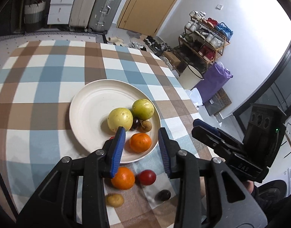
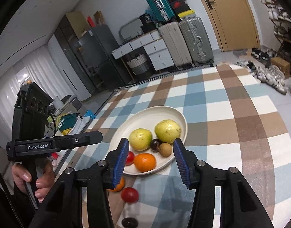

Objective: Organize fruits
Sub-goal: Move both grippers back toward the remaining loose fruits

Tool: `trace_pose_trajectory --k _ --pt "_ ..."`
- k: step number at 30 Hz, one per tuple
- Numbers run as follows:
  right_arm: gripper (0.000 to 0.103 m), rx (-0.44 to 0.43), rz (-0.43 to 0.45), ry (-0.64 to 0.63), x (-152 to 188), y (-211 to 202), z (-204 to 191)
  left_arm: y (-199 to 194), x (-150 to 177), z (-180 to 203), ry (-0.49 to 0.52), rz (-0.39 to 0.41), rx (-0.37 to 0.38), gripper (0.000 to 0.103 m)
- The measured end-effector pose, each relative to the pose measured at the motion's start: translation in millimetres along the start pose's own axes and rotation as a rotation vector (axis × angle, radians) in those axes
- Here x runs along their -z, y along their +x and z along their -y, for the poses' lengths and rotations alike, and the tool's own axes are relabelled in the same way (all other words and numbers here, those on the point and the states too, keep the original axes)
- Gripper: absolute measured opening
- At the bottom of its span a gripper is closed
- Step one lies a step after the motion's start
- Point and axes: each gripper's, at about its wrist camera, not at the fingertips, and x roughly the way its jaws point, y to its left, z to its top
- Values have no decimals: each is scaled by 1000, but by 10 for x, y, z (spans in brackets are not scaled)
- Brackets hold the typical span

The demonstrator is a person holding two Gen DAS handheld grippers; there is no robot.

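Below and behind the left gripper (image 1: 141, 142), on the checked cloth (image 1: 50, 87): a small potato-like fruit (image 1: 114, 199), a dark round fruit (image 1: 163, 195), an orange (image 1: 123, 178), a red fruit (image 1: 147, 177). Jaws parted, nothing gripped. Between and just beyond the blue pads (image 1: 117, 150): a second orange (image 1: 140, 142) on the white plate (image 1: 88, 104). Farther ahead, two yellow-green fruits (image 1: 120, 119), two small brown ones. Right gripper (image 2: 151, 159) likewise open, empty, over the plate's near rim.
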Motion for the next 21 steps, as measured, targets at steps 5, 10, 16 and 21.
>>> trace_pose_trajectory --k 5,10,16,21 --pt "72 -6 29 -33 85 -135 -174 -198 149 46 15 33 -42 46" --pt "85 1 60 -69 159 -266 -320 -418 318 68 15 86 -84 70" --pt "97 12 74 -90 290 -407 -452 -557 495 58 5 113 -141 81" --pt "98 5 64 -112 430 -486 -545 -631 675 44 9 131 -213 89"
